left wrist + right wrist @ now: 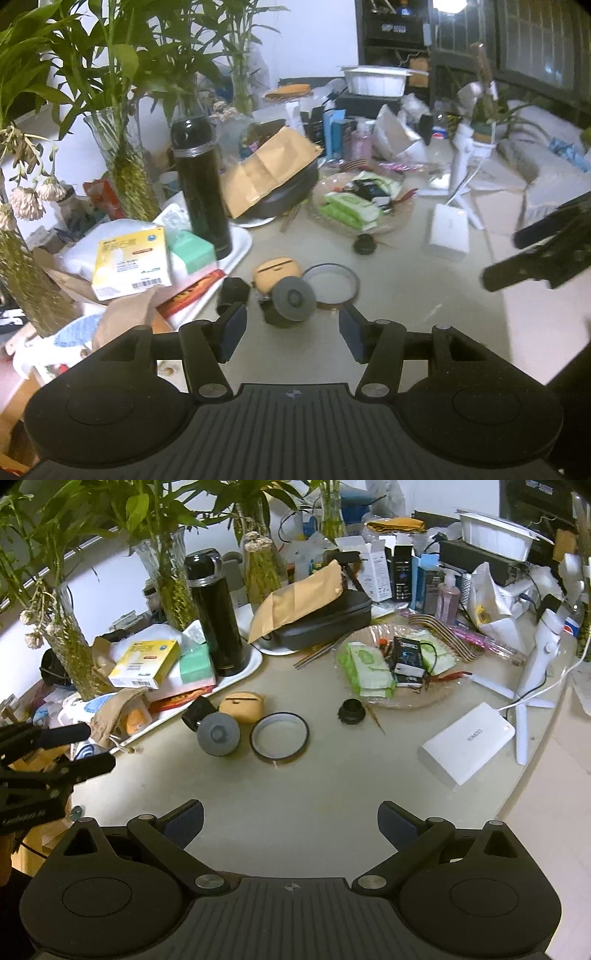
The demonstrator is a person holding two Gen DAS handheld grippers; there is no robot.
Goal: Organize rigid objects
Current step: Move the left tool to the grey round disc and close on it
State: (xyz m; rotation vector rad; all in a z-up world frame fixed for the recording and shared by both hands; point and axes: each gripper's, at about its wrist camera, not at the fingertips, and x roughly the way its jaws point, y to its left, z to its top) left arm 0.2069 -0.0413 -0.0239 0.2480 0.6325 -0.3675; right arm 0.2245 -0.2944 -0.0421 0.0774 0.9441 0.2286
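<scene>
My left gripper (291, 313) stands open low over the beige table (406, 314). Nothing is between its fingers. Just beyond its tips lies a black item with a round grey cap (292, 300), apart from both pads. Behind that sit a tan earbud case (275, 271), a tape ring (332, 282) and a small black block (232, 291). My right gripper (291, 808) is open and empty above bare table. It is well short of the grey-capped item (218, 734), the tape ring (279, 737) and a small black cap (351, 710). Each gripper shows at the edge of the other's view.
A black thermos (218, 620) stands on a white tray (251, 666) by a yellow box (146, 662). Glass vases with plants (173, 587) line the back left. A glass plate (413, 698) with wipes, a white box (467, 740) and a white tripod (535, 672) are to the right.
</scene>
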